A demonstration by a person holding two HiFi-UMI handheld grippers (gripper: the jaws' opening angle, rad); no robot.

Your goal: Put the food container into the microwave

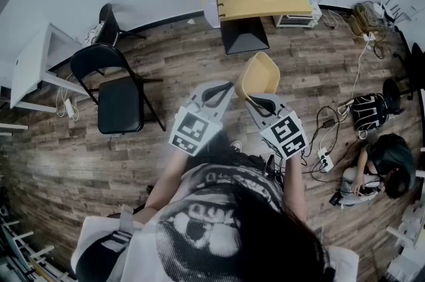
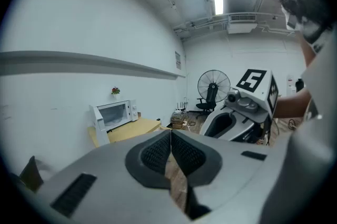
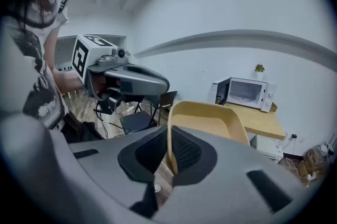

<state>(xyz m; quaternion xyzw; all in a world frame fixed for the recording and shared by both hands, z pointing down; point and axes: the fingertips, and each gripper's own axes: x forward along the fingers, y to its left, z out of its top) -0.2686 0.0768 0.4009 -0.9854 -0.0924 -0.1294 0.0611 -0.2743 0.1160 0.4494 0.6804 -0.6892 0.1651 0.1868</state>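
My right claw (image 3: 169,157) is pinched on one wall of the container (image 3: 208,118), up in mid-air, well away from the microwave (image 3: 246,92) on the desk (image 3: 260,122). The left claw (image 2: 171,150) is closed on nothing. With such a thin one-sided grip, I reckon it could swing or slip out on the way over

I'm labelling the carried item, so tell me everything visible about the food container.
The food container is a pale yellow, plastic-looking tub with rounded corners, open-topped and empty. The right gripper pinches one wall at the rim, holding it in the air above the wood floor, open side up. Nothing else touches it.
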